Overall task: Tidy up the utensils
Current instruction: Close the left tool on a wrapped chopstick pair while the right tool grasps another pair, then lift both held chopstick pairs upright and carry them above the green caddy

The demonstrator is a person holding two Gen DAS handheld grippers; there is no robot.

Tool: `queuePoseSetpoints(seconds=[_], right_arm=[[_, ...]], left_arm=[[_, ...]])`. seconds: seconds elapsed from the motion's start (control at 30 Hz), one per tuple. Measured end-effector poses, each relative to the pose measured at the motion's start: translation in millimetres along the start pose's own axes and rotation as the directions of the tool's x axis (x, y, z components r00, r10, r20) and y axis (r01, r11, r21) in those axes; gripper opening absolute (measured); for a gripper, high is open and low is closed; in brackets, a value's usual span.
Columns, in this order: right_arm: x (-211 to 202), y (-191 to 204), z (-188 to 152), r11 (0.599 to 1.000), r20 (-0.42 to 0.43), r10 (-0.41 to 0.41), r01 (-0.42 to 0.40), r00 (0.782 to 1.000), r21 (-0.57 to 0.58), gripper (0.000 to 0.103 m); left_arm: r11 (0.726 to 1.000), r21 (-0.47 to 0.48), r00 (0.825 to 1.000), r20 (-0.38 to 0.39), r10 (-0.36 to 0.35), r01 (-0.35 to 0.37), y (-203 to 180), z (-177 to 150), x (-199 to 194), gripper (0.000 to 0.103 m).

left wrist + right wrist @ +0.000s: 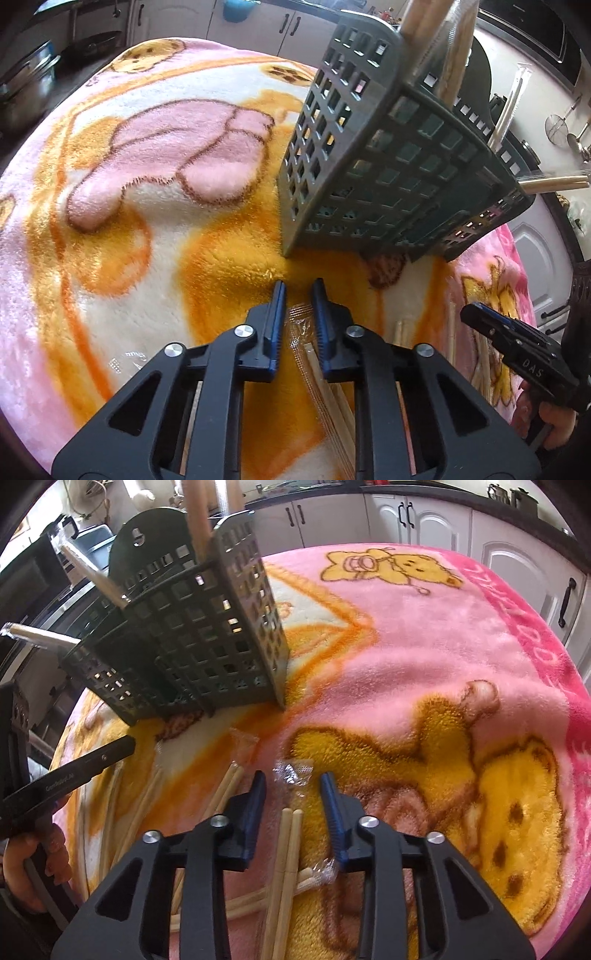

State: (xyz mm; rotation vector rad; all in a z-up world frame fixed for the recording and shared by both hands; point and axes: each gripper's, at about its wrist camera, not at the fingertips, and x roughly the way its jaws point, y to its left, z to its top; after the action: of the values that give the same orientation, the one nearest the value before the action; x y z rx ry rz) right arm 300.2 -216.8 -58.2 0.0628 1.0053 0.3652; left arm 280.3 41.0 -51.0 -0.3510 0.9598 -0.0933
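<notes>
1. This is a home kitchen: white cabinet doors (424, 520) with dark handles run under a dark countertop (436, 489) along the walls.
2. Steel pots (26, 79) sit at one side, and skimmers and ladles (565, 127) hang on a wall.
3. The work surface is covered by a plush pink and orange cartoon-bear blanket (424, 635), a domestic touch.

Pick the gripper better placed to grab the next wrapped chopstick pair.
Right, probably. The right gripper is open, its fingers straddling a wrapped chopstick pair. The left gripper is narrower over its pair.
</notes>
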Motion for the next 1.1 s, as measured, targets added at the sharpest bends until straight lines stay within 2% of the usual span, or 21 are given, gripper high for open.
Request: queuePoseSetpoints(seconds=[0.13,0.33,0.6,1.1], right_arm=[[-5.4,-3.9,-0.5,1.000,0.018,0.014,-0.014,1.000,0.012,0.012],[-23.9,0.4,-2.5,1.000,0.066,0.016,-0.016,0.998,-0.007,0.011],[-53.1,19.8,-3.6,0.997,0.142,0.021,-0.009,0.990,-0.081,0.011],[-111.0,48.8,4.6,0.985,0.275,0.074,-0.028,0.959,-0.168,0.010]], left_arm=[[1.000,-0.005,1.000,0.000,-0.013,0.013,4.1,0.8,-0.8,0.005],[0.998,-0.004,0.998,0.019,-0.067,0.067,19.8,1.0,-18.7,0.001],[0.994,0.037,0.991,0.080,-0.109,0.106,11.7,2.0,-51.5,0.000],[0.968,0.144,0.953,0.197,-0.232,0.206,-34.7,13.6,-109.5,0.000]])
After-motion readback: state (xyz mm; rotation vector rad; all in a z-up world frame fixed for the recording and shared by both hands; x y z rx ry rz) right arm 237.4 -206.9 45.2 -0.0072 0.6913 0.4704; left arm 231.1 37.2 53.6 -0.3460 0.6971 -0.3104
